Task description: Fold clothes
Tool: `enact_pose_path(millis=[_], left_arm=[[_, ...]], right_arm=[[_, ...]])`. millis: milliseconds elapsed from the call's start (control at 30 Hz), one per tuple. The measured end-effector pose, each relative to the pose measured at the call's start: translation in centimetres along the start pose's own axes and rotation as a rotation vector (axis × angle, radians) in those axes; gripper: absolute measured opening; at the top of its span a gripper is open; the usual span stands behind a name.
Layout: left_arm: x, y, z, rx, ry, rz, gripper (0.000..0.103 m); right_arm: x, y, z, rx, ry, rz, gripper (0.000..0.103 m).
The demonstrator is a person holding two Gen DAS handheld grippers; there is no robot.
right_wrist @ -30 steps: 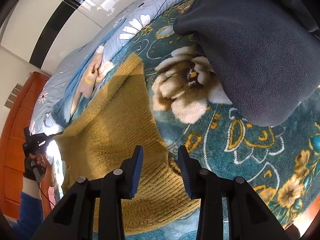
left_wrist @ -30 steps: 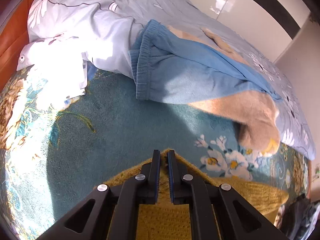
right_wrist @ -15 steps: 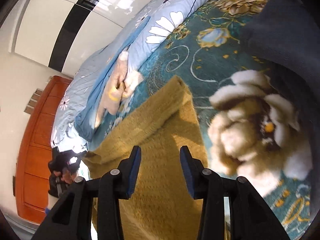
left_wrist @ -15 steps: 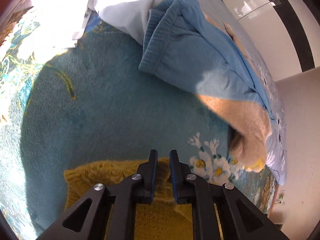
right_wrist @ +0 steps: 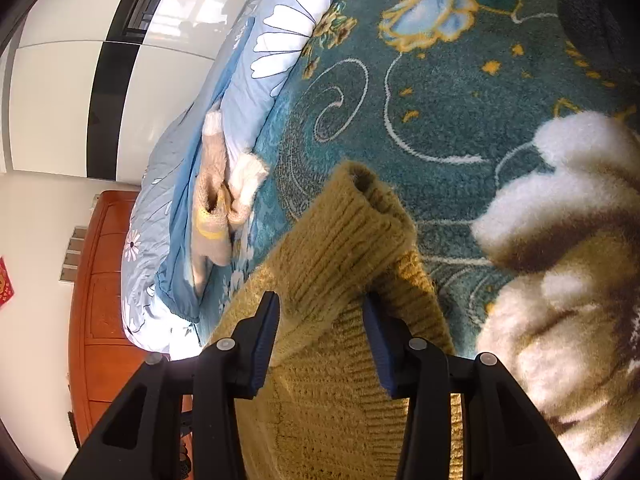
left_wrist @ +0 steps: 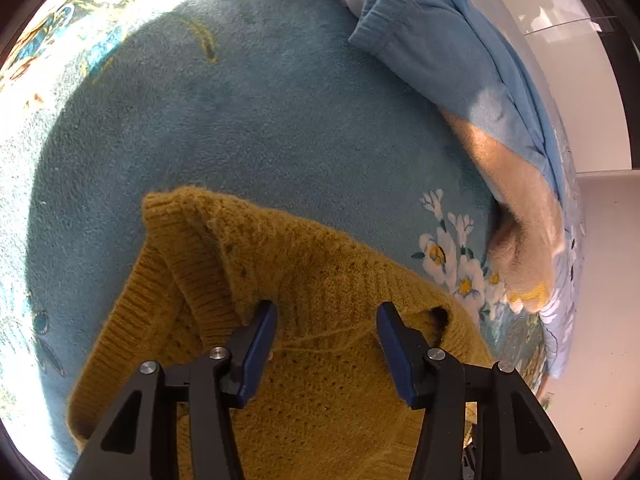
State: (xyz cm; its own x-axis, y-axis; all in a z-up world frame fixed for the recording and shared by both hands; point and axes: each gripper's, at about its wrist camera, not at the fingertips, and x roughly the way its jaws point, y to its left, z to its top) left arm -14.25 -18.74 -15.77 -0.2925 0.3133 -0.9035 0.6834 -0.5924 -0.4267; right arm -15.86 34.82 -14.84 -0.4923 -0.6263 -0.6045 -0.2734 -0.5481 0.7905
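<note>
In the left wrist view we see our left gripper (left_wrist: 326, 322) pointing steeply down over a mustard yellow sweater (left_wrist: 304, 280) that lies on a teal flowered blanket (left_wrist: 240, 100). Its jaws are opening; the knit lies beneath and between them, but the blue pads stand clear of it on both sides, so the sweater is let go there. Left of the gripper a ribbed edge of the sweater folds back on itself and reaches toward the bare teal pile. Up and to the right lies a blue garment (left_wrist: 432, 40) with a ribbed hem, and below it a beige fuzzy garment (left_wrist: 520, 224) runs down the right side, next to a cluster of white printed flowers on the blanket.

In the right wrist view, at far left, we see a reddish wooden cabinet (right_wrist: 96, 300) against a white wall. Next comes a light blue quilt with white daisies (right_wrist: 276, 40), with the beige garment tucked against its edge. In the middle our right gripper (right_wrist: 320, 312) has a ribbed sleeve cuff (right_wrist: 348, 224) of the yellow sweater lying between its parted jaws; the cuff fills most of the gap, yet we cannot tell whether the pads press on it. The rest of the sweater spreads under the gripper on the blanket. To the right the blanket shows a large cream and brown woven flower (right_wrist: 560, 240).
</note>
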Motion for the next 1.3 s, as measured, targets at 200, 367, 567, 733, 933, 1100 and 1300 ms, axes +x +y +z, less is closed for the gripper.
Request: enact_pose_path(millis=[200,367,567,733,933,1100,1300], left_arm=[[-3.3,1.3,-1.7,-0.011,-0.109,0.059,0.058],[-1.5,2.4,-0.5,-0.081,-0.049,-0.095,0.061],[0.4,0.2,0.0,-0.04,-0.06,-0.155,0.016],[-0.5,-0.9,3.8,-0.092,-0.124,-0.284,0.011],[1.0,-1.6,7.3,-0.21,-0.078,-0.329,0.012],[3.9,1.0,7.9,-0.44,-0.034,-0.512,0.036],[2.2,-0.6,6.2,-0.337,-0.013,-0.578,0.037]], right_arm=[[-0.4,0.7,0.7,-0.037,-0.011,0.028,0.024],[-0.3,1.7,1.3,-0.074,-0.006,0.035,0.018],[-0.1,3.4,2.6,-0.104,0.005,0.056,0.015],[0.2,4.8,5.1,-0.101,0.0,0.075,0.014],[2.5,5.4,7.7,-0.041,-0.002,0.04,0.015],[3.3,4.3,8.3,-0.013,-0.011,-0.02,0.033],[0.7,6.1,6.4,-0.163,-0.008,-0.007,0.04]])
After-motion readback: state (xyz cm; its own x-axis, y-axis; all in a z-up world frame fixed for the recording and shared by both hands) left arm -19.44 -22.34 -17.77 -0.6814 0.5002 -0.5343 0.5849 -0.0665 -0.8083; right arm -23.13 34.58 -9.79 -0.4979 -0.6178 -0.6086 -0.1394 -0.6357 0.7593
